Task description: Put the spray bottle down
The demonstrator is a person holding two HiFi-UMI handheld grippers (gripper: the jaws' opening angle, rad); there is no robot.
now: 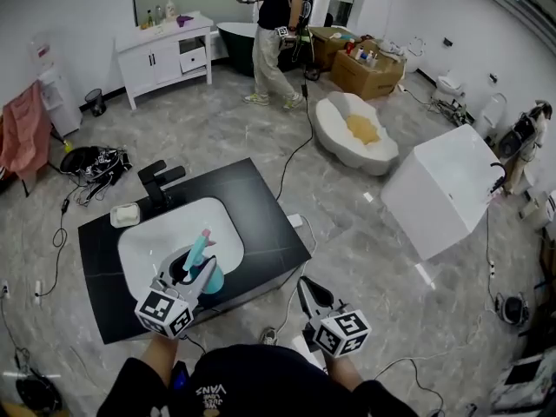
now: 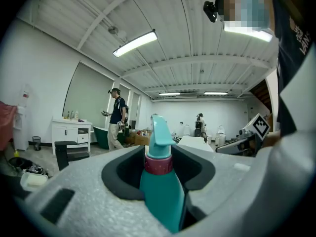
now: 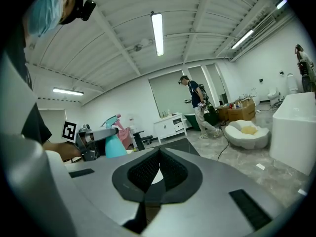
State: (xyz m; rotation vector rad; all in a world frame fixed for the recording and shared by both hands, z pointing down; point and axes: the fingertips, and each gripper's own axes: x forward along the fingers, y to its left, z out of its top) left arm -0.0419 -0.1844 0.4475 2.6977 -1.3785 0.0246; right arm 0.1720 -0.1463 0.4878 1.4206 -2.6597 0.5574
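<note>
A teal spray bottle [image 1: 201, 256] with a pink collar stands upright between the jaws of my left gripper [image 1: 198, 273], which is shut on its body. It hangs over the front part of the white sink basin [image 1: 143, 243] set in a black counter [image 1: 261, 220]. In the left gripper view the bottle [image 2: 160, 186] fills the gap between the grey jaws. My right gripper [image 1: 307, 292] is off the counter's front right corner, shut with nothing in it [image 3: 158, 158]. From the right gripper view the bottle [image 3: 114, 146] shows at the left.
A black faucet [image 1: 159, 183] and a white soap dish [image 1: 125, 215] stand at the back of the basin. On the floor lie a white shell-shaped tub [image 1: 356, 133], a white box [image 1: 443, 189] and cables [image 1: 295, 155]. A person [image 1: 276, 37] stands by a white cabinet [image 1: 165, 55].
</note>
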